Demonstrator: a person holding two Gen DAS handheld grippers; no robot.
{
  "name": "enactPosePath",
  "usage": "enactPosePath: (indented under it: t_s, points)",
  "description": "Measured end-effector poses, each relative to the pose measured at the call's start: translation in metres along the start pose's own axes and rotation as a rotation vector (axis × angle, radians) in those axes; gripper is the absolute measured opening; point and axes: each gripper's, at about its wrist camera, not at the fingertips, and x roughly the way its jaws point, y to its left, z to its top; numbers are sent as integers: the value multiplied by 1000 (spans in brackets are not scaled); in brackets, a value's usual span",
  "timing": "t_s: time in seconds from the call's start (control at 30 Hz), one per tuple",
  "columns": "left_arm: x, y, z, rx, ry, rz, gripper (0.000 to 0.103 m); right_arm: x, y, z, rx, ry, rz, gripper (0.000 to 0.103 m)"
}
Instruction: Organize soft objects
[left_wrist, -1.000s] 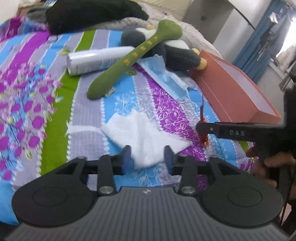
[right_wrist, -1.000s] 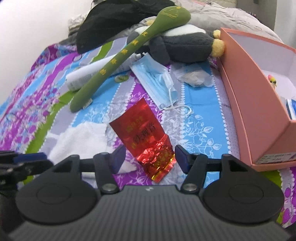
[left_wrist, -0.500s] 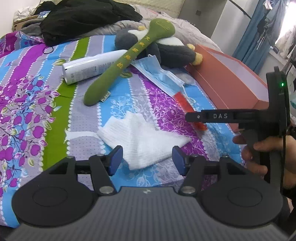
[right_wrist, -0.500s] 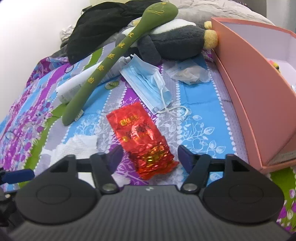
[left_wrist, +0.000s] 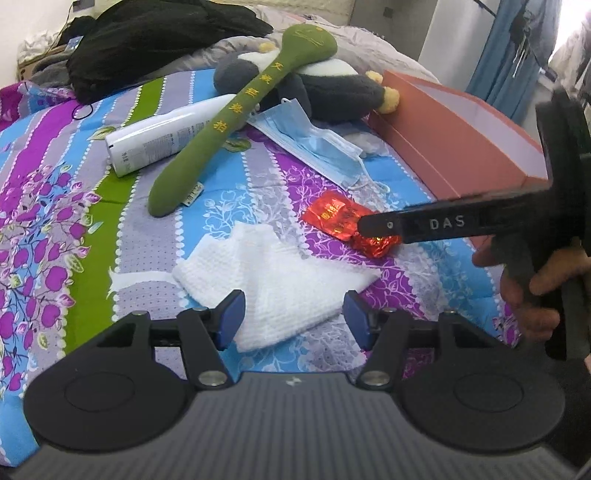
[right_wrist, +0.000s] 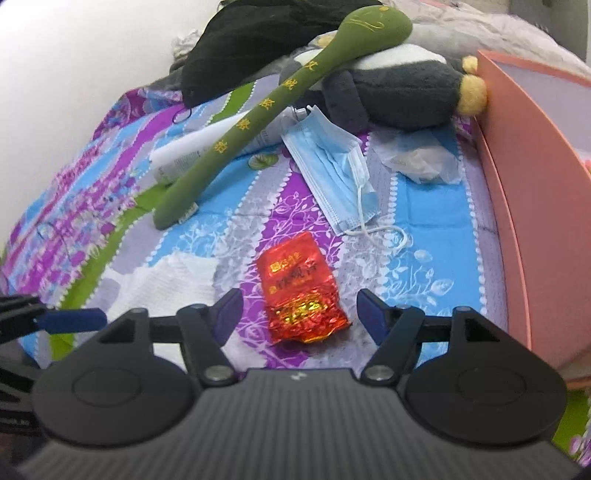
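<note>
White cloth (left_wrist: 273, 280) between wide left jaws, red foil packet (right_wrist: 301, 291) between wide right jaws.

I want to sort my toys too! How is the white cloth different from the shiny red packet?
The white cloth is soft, matte and waffle-textured; the red packet is glossy, crinkled foil with gold print. The cloth is bigger and lies folded flat; the packet is small and puffy. Both lie loose on the striped bedspread, each in front of an open gripper.

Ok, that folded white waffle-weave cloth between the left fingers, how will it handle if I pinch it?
The folded white waffle-weave cloth lies limp with soft creases, so it will probably droop and partly unfold when lifted. It looks thin and light, so a small pinch should hold. Pushed, it would likely bunch up on the patterned bedspread.
</note>
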Motion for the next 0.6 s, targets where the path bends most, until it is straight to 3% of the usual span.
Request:
enactPosePath:
  t_s: [0.1,0.23,0.37,0.6]
  points:
    - [4,-5,1,18,-1,11,68,7,3,2,-65,10,-13,70]
    - [9,-8,4,38,-1,39,80,18,7,-1,-130,49,-19,69]
    - [14,-8,6,64,11,50,83,20,7,-7,-116,55,-26,56]
    - [26,-6,5,94,40,75,84,7,3,-11,-82,28,-47,55]
